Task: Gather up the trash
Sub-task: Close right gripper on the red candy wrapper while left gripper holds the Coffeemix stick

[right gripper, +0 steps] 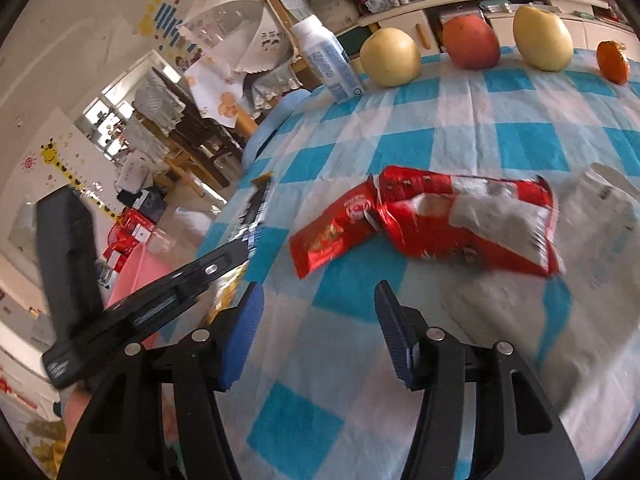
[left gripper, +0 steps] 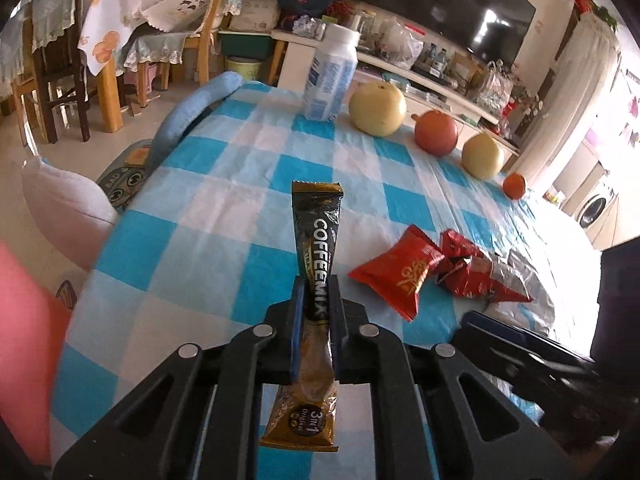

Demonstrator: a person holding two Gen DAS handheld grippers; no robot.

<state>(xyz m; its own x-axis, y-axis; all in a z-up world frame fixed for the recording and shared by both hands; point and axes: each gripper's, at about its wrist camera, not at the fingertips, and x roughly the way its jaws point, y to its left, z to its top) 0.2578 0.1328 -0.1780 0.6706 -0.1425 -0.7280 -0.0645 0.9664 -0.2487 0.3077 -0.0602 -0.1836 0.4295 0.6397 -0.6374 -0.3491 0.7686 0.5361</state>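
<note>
The coffee mix sachet point(left gripper: 316, 276) is clamped in the left tongs point(left gripper: 317, 300), whose pads are pressed flat against its middle. Its black printed end sticks out ahead of the pads over the table point(left gripper: 224, 216), and its gold end hangs back toward the camera.

To the right of the sachet, on the blue-and-white checked cloth, lie the red wrappers: a small red packet point(left gripper: 394, 272) and, touching it, a crumpled red and silver wrapper point(left gripper: 480, 272). The right tongs point(right gripper: 318, 334) hover just short of these two, with their blue pads point(right gripper: 240, 340) apart at a middling width and only bare cloth between them. Nothing lies between the pads and the red packet point(right gripper: 332, 228).

Along the far edge of the table stands a row well clear of the trash: a white and blue bottle point(left gripper: 330, 74), a yellow pear point(left gripper: 377, 109), a red apple point(left gripper: 436, 133), a second yellow pear point(left gripper: 482, 156) and a small orange point(left gripper: 514, 185).

The right wrist view alone shows a pale, blurred plastic bag point(right gripper: 604, 216) lying just right of the crumpled wrapper point(right gripper: 472, 216), and it catches the left tongs from the side as a dark bar with the sachet point(right gripper: 258, 208) edge-on at its tip. It also shows a pink container point(right gripper: 136, 276) below the table's left edge. The left wrist view alone shows the sachet's lettering, a rolled blue towel point(left gripper: 192, 108) at the table's left corner and a dark television point(left gripper: 440, 4) behind the shelf.
</note>
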